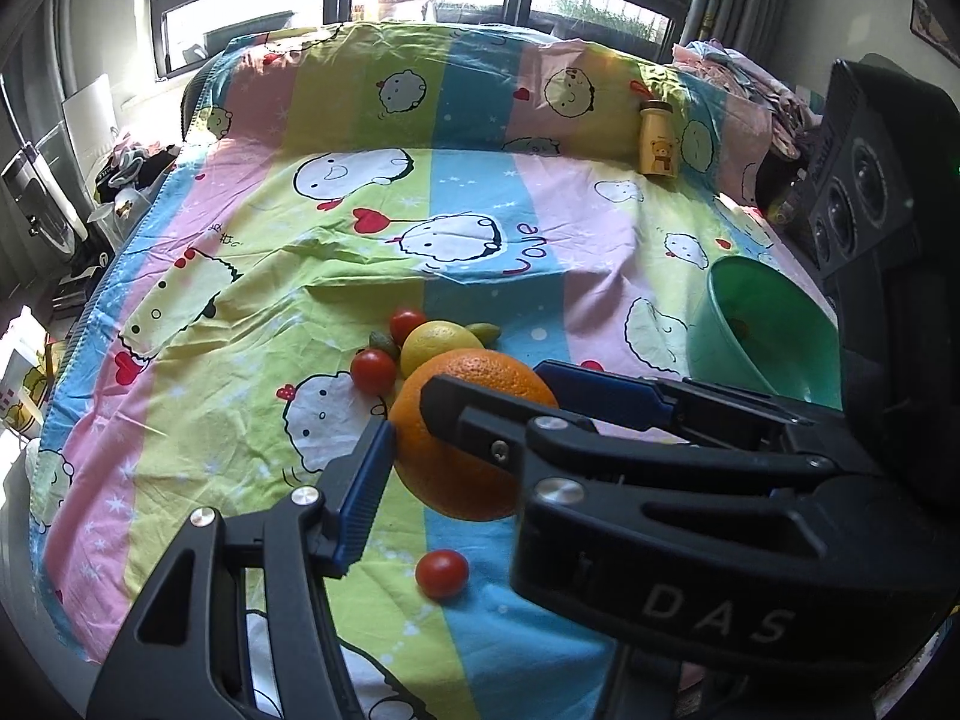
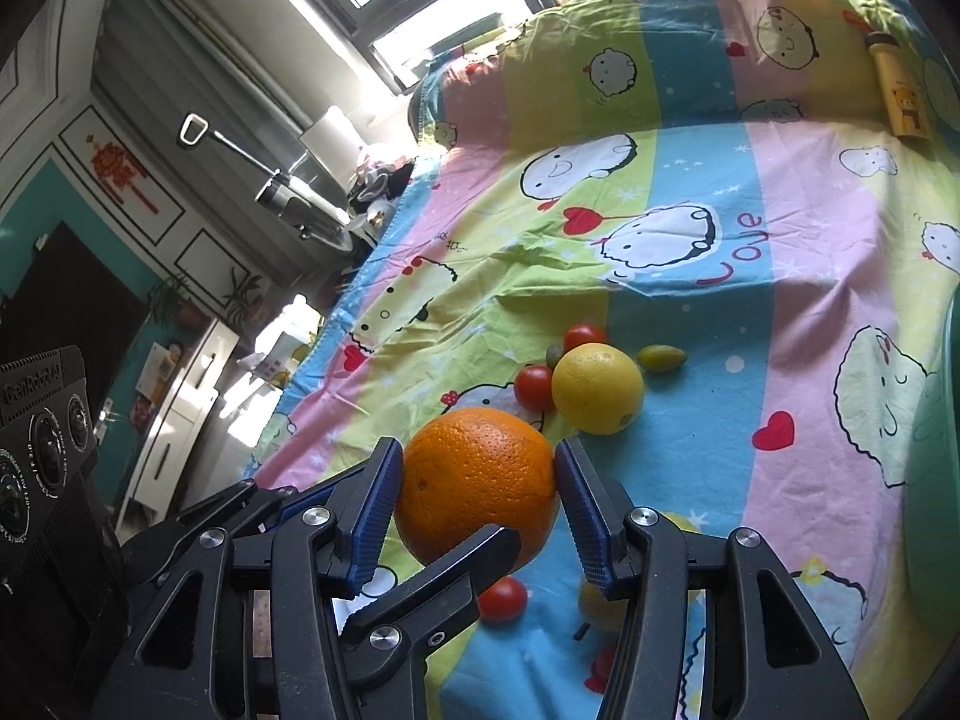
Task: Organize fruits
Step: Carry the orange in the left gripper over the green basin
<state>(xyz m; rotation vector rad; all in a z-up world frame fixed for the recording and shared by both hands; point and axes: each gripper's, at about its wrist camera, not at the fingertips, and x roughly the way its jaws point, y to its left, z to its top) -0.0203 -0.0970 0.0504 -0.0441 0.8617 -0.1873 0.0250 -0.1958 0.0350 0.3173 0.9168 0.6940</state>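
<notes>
Left wrist view: left gripper jaws spread around the orange on the patterned sheet, right pad hidden; green bowl tilted at right. Right wrist view: right gripper pads pinch the orange; lemon just beyond

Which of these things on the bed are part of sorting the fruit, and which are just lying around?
Part of the job:
- orange, between the pads of the right hand-held gripper
- lemon
- cherry tomatoes
- green bowl

Just lying about:
- yellow bear bottle
- cartoon bedsheet
</notes>
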